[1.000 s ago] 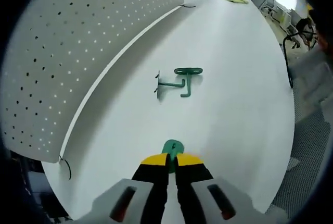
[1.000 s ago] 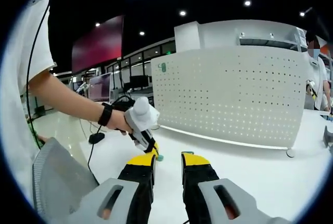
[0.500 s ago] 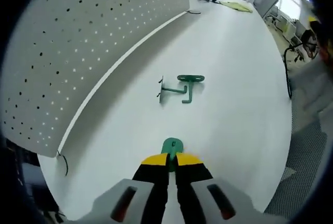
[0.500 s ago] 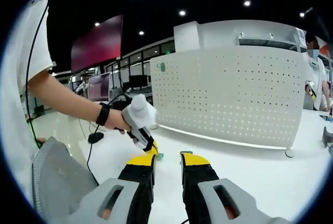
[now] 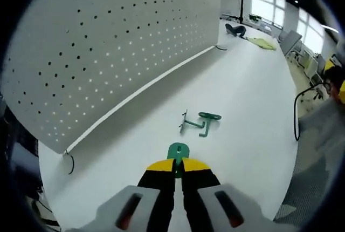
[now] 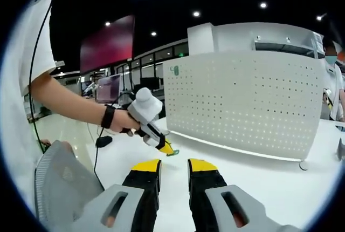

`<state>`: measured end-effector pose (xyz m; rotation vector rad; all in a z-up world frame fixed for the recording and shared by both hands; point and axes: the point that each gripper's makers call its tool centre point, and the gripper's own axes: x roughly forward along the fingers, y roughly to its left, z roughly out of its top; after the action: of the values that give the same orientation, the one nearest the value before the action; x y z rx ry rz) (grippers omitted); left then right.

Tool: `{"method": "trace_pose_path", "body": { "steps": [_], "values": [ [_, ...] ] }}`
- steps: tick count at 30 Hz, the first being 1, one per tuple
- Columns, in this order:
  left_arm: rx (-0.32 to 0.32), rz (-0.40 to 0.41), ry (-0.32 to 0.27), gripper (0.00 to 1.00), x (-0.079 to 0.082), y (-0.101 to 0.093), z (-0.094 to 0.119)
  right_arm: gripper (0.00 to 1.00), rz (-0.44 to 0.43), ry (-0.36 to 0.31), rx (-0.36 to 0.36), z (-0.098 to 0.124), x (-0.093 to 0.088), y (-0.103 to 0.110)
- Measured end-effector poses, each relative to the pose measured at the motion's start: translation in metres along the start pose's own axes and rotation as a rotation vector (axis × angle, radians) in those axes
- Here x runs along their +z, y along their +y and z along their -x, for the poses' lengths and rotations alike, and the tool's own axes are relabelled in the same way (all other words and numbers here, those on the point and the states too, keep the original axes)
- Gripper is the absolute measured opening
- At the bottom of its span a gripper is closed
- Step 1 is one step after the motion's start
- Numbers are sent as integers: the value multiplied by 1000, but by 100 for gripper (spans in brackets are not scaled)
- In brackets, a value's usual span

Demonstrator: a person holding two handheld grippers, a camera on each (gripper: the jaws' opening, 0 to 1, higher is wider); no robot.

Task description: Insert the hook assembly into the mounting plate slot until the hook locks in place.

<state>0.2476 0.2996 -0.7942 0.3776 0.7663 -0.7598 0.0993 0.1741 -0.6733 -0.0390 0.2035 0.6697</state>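
Left claw (image 5: 178, 166) pinching green plate (image 5: 178, 151), hook (image 5: 198, 123) on open tabletop (image 5: 253, 102); right claw (image 6: 173, 168) parted, empty

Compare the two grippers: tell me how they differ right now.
The left gripper has its jaws shut on a green piece; the right gripper has its jaws apart with nothing between them. The left gripper points toward the green hook part lying on the white table; the right gripper faces the perforated panel. Both have yellow-tipped black jaws.
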Motion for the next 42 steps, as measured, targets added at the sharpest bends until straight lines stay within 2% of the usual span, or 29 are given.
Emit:
{"method": "trace_pose_path", "body": {
  "steps": [8,13,15,22,27,29,32,38,42],
  "values": [
    [29,62,-85,3,13,-2,15,19,19,1,37,0,3,5],
    [72,112,-155,3,24,5,27,19,27,-4,55,0,5,6],
    [80,131,-167,3,26,7,31,19,28,-6,60,0,5,6],
    [134,193,-272,3,42,15,52,21,29,-21,55,3,8,5],
    [163,244,-341,3,53,16,64,27,32,-20,51,6,6,4],
    [172,244,-367,3,58,16,69,31,35,-16,44,7,5,1],
    [194,259,-410,3,67,19,76,32,39,-21,42,10,6,-2],
    [265,315,-512,3,82,33,92,37,52,-22,25,14,10,-7],
    [300,333,-545,3,88,41,100,44,59,-30,8,17,11,-9]
  ]
}}
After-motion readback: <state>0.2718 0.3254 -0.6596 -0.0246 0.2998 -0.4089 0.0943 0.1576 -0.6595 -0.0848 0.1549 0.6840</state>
